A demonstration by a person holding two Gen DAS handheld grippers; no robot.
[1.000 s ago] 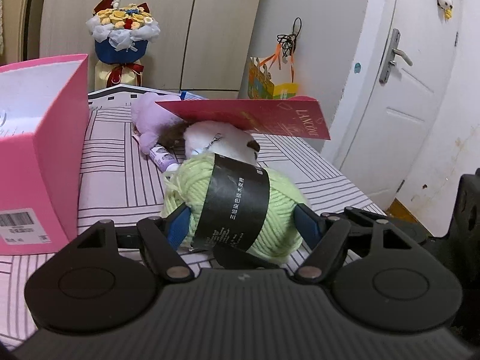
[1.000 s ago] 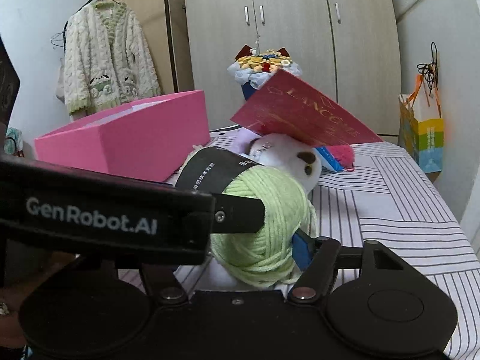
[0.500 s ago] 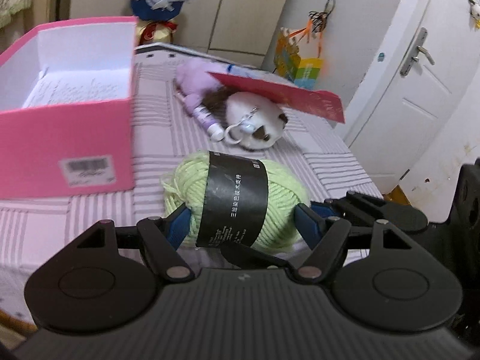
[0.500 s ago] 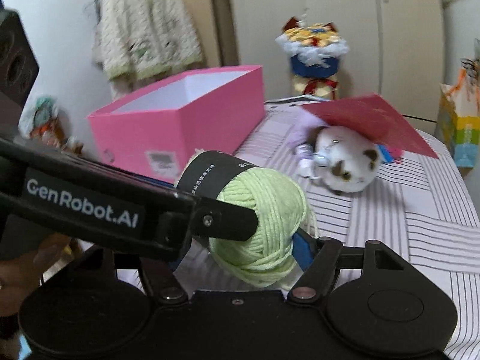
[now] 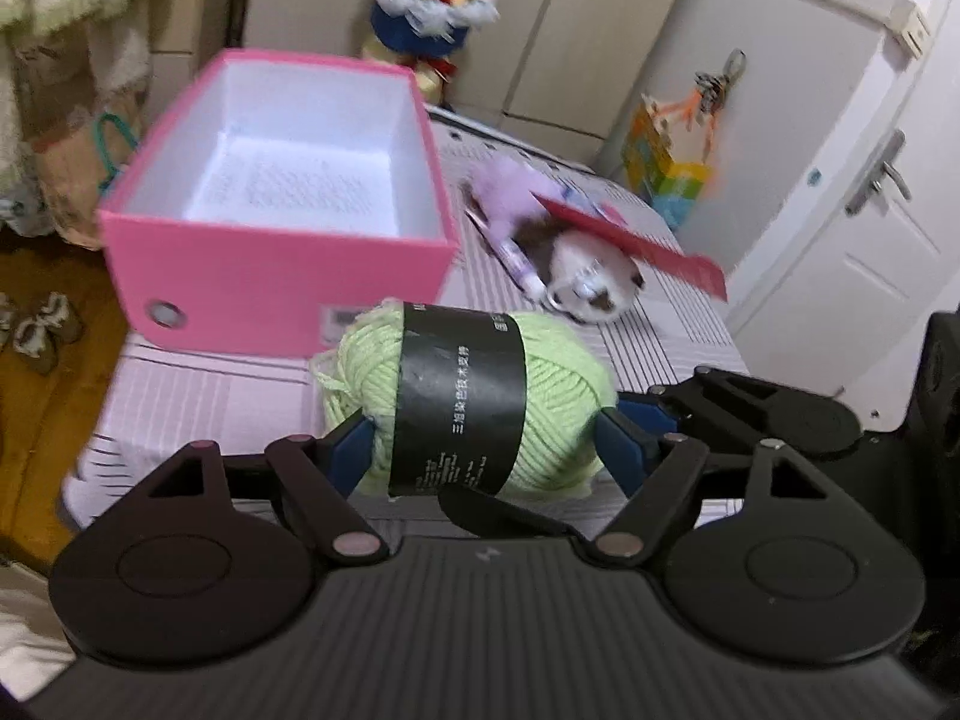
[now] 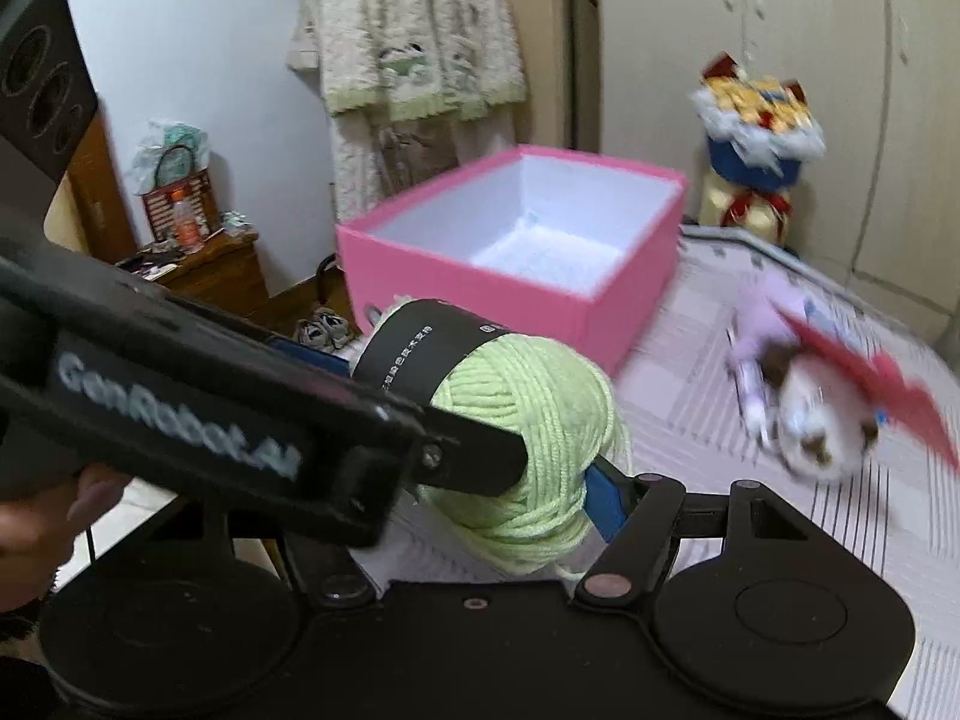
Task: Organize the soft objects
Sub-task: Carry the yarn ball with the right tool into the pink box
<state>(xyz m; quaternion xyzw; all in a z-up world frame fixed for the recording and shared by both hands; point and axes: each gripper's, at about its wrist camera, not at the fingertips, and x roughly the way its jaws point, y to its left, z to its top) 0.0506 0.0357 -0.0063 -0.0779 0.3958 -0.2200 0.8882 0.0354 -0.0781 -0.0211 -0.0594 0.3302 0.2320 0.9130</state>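
Yarn ball point(image 5: 462, 408): pale green, wrapped in a black paper band, held in the air in front of the pink box point(image 5: 276, 282), at its near right corner and clear of the striped worktop point(image 5: 198, 396).
Pink box: lid off, white inside; only a printed sheet lying flat on its floor, no soft things in it.
Left gripper point(image 5: 480, 450): jaws easing open, blue pads point(image 5: 354, 450) pressed against the two ends of the yarn ball, band facing the camera between them.
Right gripper point(image 6: 498, 498): jaws clenched on the same yarn ball from its side; one blue pad point(image 6: 606, 498) pushed into the wool, the other hidden behind the left gripper's body.
Right of the pink box: white and brown plush toy point(image 5: 594, 282) on the worktop, red card point(image 5: 636, 240) slanting over it.
Just beside the pink box's right wall: purple plush point(image 5: 510, 192) and a slim tube point(image 5: 516, 258), touching the white toy; blurred.
Behind the pink box: bouquet point(image 5: 432, 6) in blue wrap.
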